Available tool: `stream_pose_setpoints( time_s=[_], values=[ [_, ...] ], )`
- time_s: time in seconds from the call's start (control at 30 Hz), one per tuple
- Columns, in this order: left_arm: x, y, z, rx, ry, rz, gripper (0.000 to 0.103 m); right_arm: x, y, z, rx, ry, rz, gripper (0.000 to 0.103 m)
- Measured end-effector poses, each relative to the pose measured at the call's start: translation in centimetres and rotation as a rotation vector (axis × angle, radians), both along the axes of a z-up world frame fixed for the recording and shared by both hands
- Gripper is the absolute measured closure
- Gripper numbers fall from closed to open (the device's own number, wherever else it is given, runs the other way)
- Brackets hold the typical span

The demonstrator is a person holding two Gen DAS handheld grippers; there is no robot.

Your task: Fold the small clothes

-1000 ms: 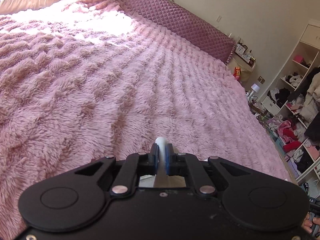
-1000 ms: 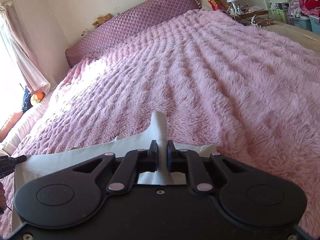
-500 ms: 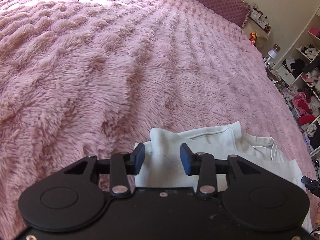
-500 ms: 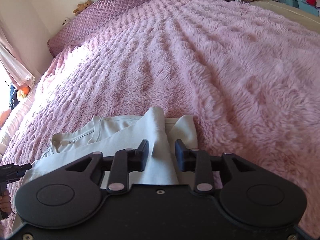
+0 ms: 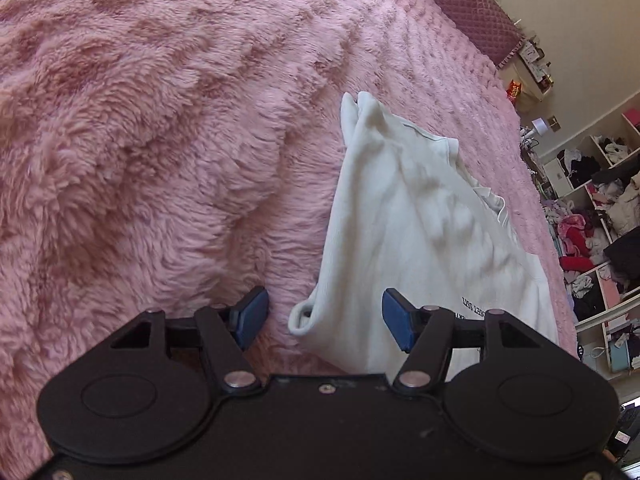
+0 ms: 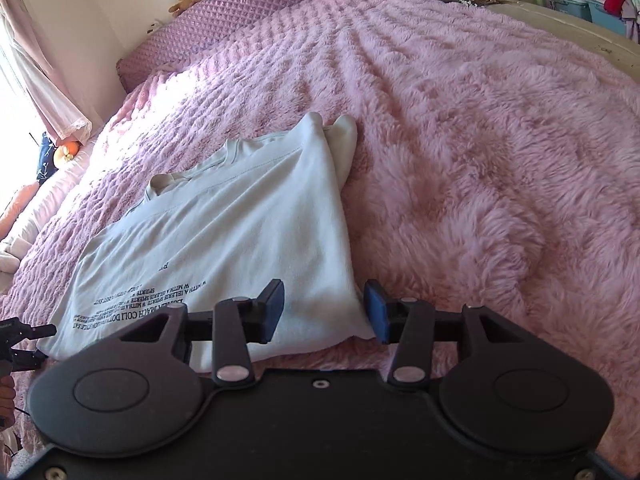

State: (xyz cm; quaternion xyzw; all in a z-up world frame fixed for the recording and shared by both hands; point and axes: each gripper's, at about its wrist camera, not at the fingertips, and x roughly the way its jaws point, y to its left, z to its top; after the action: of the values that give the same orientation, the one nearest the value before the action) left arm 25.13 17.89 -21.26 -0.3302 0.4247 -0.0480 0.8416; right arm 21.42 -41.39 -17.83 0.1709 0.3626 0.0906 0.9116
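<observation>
Because the white T-shirt (image 5: 404,216) lies flat on the fluffy pink blanket (image 5: 140,140), the left gripper (image 5: 324,316) has no need to grip: seen from its wrist, its jaws are opening, a hem corner loose between them, untouched. From the right wrist, the right gripper (image 6: 324,312) likewise opens astride the shirt's folded edge, probably ready for the next fold.

A folded shirt (image 6: 240,232) lies on the bed (image 6: 480,140), its collar toward the headboard (image 6: 248,16). The left claw (image 5: 322,320) is just before its left near corner, the right claw (image 6: 324,312) before its right near corner.
</observation>
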Motion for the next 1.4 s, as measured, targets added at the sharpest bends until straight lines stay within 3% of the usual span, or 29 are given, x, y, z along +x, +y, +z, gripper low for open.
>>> stream_pose_setpoints(
  time_s=[0.07,0.1,0.13,0.17,0.37,0.43,0.53,0.6,0.67,0.73,0.8,0.87,0.9,0.97,1.07,1.27,1.33,1.4],
  values=[
    [0.2,-0.4,0.0,-0.002,0.0,-0.003,0.043,0.3,0.3,-0.1,-0.016,-0.005,-0.001,0.061],
    [0.4,-0.7,0.0,-0.009,0.001,-0.017,0.054,0.5,0.5,-0.2,-0.027,0.001,-0.001,0.069],
    [0.6,-0.9,0.0,-0.011,0.004,-0.024,0.069,0.7,0.7,-0.2,-0.043,0.014,0.006,0.094],
    [0.7,-1.0,0.1,0.0,0.017,-0.022,0.093,0.7,0.9,-0.1,-0.064,0.021,-0.002,0.096],
    [0.5,-0.4,3.9,0.041,-0.06,-0.099,0.093,-3.4,-0.9,3.8,0.014,-0.079,-0.036,0.102],
    [1.3,-0.6,3.3,0.09,-0.016,-0.135,0.093,-4.0,-1.2,2.9,-0.001,-0.047,-0.039,0.102],
    [2.4,-0.9,-0.3,0.127,0.08,-0.179,0.089,-3.5,-1.8,-0.7,0.011,0.034,-0.069,0.102],
    [2.3,-0.9,-1.6,0.147,0.051,-0.204,0.084,-3.1,-2.2,-2.5,0.036,0.047,-0.088,0.103],
    [2.1,0.1,-1.9,0.088,0.047,-0.186,0.083,-3.0,-2.6,-3.2,0.062,0.05,-0.103,0.102],
    [1.9,1.2,-1.2,0.052,0.068,-0.16,0.08,-3.1,-2.8,-2.9,0.043,0.065,-0.105,0.096],
    [1.2,1.7,0.8,0.104,0.053,-0.13,0.075,-3.6,-2.4,-1.2,-0.02,0.066,-0.112,0.086],
    [0.8,1.3,3.0,0.193,0.03,-0.106,0.068,-4.1,-1.2,0.9,-0.107,0.003,-0.133,0.074],
    [0.6,0.8,4.1,0.199,-0.008,-0.111,0.067,-4.3,-0.3,2.0,-0.129,-0.045,-0.122,0.074],
    [0.5,-0.6,5.5,0.169,-0.075,-0.129,0.062,-3.8,1.6,3.5,-0.083,-0.113,-0.061,0.074],
    [1.4,-4.4,6.4,0.14,-0.131,-0.205,0.06,-2.1,6.2,3.7,-0.014,-0.139,0.07,0.075],
    [2.4,-10.1,3.0,0.123,-0.078,-0.311,0.059,-0.8,14.0,-0.2,0.021,-0.087,0.251,0.075],
    [2.1,-10.8,1.8,0.171,-0.054,-0.326,0.059,-1.2,14.5,-1.5,-0.019,-0.043,0.233,0.075],
    [1.6,-9.8,1.2,0.174,-0.054,-0.334,0.057,-1.9,12.8,-2.1,-0.025,-0.028,0.183,0.087]
  ],
)
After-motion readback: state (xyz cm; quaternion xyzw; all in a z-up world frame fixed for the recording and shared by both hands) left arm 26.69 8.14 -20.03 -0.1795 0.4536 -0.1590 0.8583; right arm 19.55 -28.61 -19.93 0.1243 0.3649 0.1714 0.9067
